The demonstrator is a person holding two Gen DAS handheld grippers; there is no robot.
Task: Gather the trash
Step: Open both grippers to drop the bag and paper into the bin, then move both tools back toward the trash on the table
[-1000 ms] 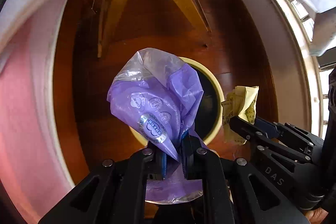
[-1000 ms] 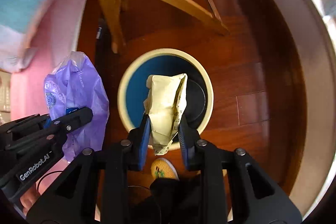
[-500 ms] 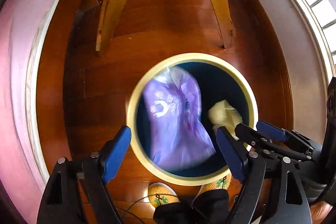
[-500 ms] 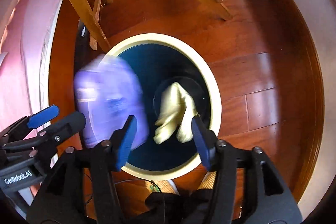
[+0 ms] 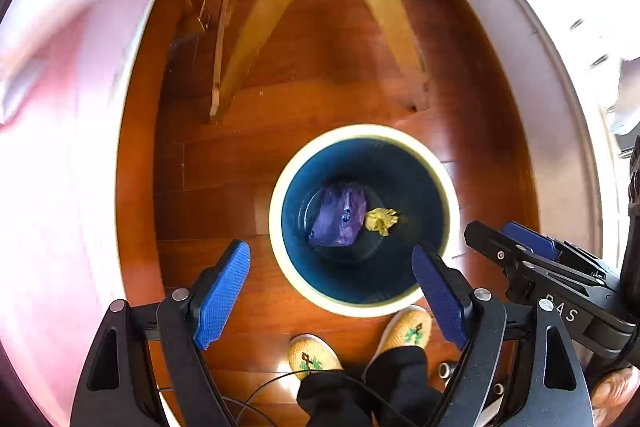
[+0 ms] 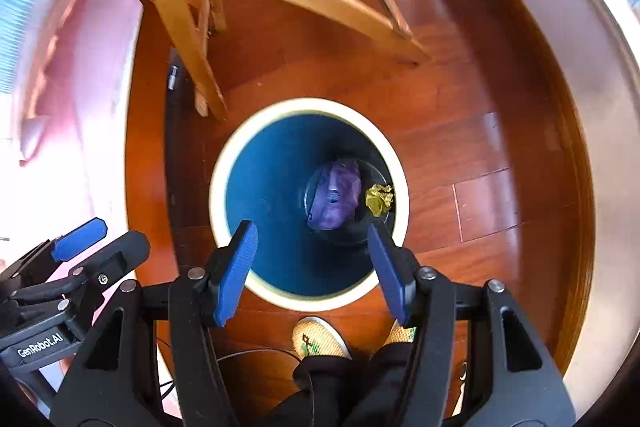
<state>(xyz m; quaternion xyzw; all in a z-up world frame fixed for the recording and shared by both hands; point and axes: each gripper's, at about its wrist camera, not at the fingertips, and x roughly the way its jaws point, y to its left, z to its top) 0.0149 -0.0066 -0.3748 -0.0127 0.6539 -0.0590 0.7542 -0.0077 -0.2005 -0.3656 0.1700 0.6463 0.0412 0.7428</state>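
A: Two pieces of trash, both down on the floor of the bin [image 5: 276, 227]: one purple plastic bag [image 5: 338, 221] and one crumpled yellow wrapper [image 5: 382, 221], touching side by side. Print on the bag is too small to read.

B: Agreed from the right wrist view. Purple bag [image 6: 334, 197] sits ahead of the jaws, between the two pads but far below them; yellow wrapper [image 6: 379, 199] is just past the tip of the right-hand pad, partly cut off by the bin's cream rim [image 6: 218, 187].

A: Jaw state, left gripper [image 5: 332, 259]: spread wide, nothing between the blue pads [image 5: 220, 295], nothing gripped. The bin mouth lies ahead of them and between them.

B: Right gripper [image 6: 312, 239]: jaws well apart, also empty. Pads [image 6: 236, 273] overlap the near rim of the bin.

A: Hidden bits: the bin's outer wall cannot be seen from straight above. The top of my view is smeared, and the upper edge blurs into pale blue and white.

B: Surroundings: wooden furniture legs [image 6: 184, 39] beyond the bin, count uncertain as they cross and run out of view. Pink fabric [image 6: 60, 147] off to the left side of the jaws. Reddish wood floor [image 6: 480, 155] all round.

A: Near side of the jaws: two yellow knitted shoes [image 5: 314, 353], dark trouser cuffs [image 5: 372, 383] covering their heels, one thin black cable [image 5: 260, 387] on the floor.

B: Only one shoe [image 6: 320, 341] shows whole here; the second is mostly behind my right-hand finger.
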